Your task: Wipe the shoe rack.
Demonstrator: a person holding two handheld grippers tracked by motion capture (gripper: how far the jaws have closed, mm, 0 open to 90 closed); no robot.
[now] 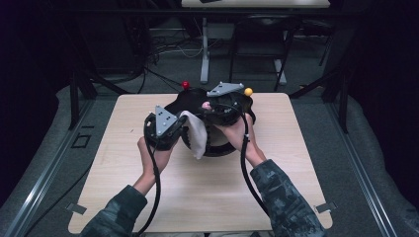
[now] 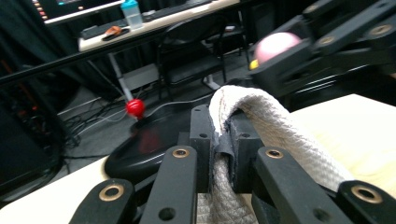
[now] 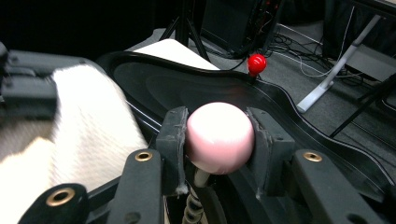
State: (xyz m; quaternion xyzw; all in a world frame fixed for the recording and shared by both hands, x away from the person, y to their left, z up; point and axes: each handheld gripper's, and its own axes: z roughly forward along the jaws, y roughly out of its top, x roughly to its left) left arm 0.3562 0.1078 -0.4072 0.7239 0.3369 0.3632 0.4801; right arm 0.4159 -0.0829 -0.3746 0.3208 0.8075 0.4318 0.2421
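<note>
A black moulded piece (image 1: 190,101) lies at the table's far middle, with ball-tipped stalks rising from it. My right gripper (image 3: 219,135) is shut on the pink ball (image 3: 219,137), one pad on each side; that pink ball (image 1: 206,104) sits above the piece. My left gripper (image 2: 223,135) is shut on a white woven cloth (image 2: 261,121), which drapes over its jaws. In the high view the cloth (image 1: 196,138) hangs from the left gripper (image 1: 184,119) against the piece, just left of the right gripper (image 1: 210,106).
A red ball (image 1: 186,85) stands at the piece's far left edge and a yellow ball (image 1: 248,91) at its far right. The wooden table (image 1: 148,197) has bare room in front and at both sides. Desk legs and cables lie on the floor beyond it.
</note>
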